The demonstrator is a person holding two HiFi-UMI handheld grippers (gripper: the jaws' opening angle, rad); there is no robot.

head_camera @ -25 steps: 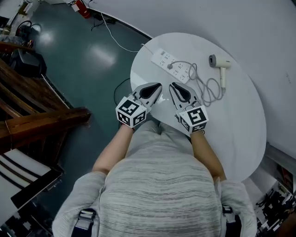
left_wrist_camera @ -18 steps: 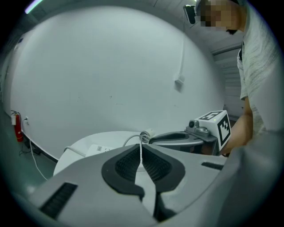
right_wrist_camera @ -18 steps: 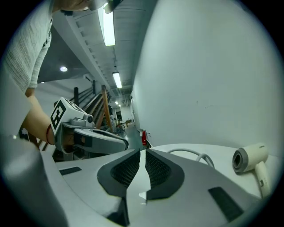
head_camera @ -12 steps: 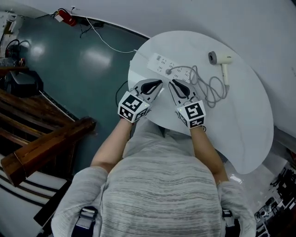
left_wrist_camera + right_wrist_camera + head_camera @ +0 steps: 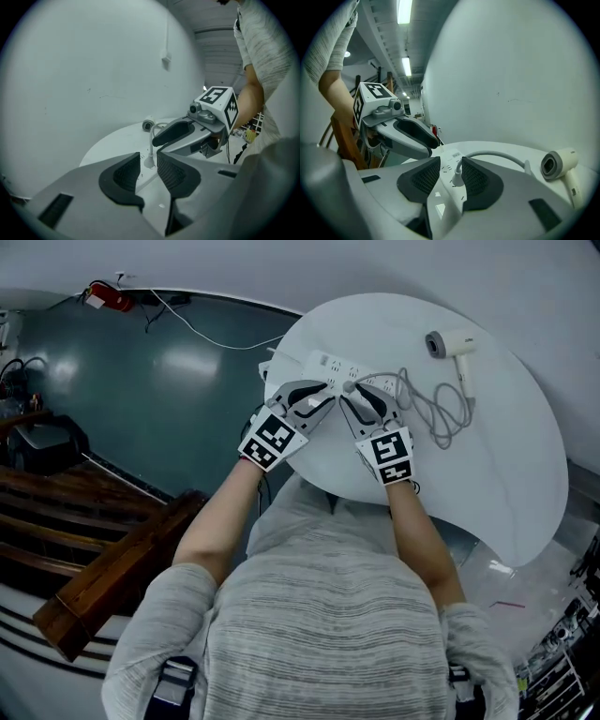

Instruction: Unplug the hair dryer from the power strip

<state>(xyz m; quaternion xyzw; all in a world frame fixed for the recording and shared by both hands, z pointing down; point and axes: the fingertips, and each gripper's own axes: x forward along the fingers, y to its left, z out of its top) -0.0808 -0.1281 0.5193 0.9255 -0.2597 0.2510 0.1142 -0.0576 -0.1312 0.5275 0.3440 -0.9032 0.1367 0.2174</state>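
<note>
A white power strip (image 5: pixel 330 368) lies at the left rim of the round white table (image 5: pixel 487 474). A white plug (image 5: pixel 348 385) stands in it; its grey cord (image 5: pixel 433 411) loops over to the white hair dryer (image 5: pixel 448 345) at the far side. My left gripper (image 5: pixel 324 391) hovers at the strip's near side, jaws opening by a narrow gap with nothing pressed between them. My right gripper (image 5: pixel 351 397) sits right beside the plug, jaws opening wide. The right gripper view shows the plug (image 5: pixel 457 177) just ahead between its pads, untouched. In the left gripper view, the plug (image 5: pixel 149 162) stands beyond the tips.
The table stands against a pale curved wall. Left of it the green floor carries a red extinguisher (image 5: pixel 105 296) and a white cable (image 5: pixel 202 326) leading to the strip. Dark wooden furniture (image 5: pixel 103 587) stands at the lower left.
Both grippers have moved forward and down from the table's near edge to the power strip. Their jaws, shut before, have parted, the right wider than the left.
</note>
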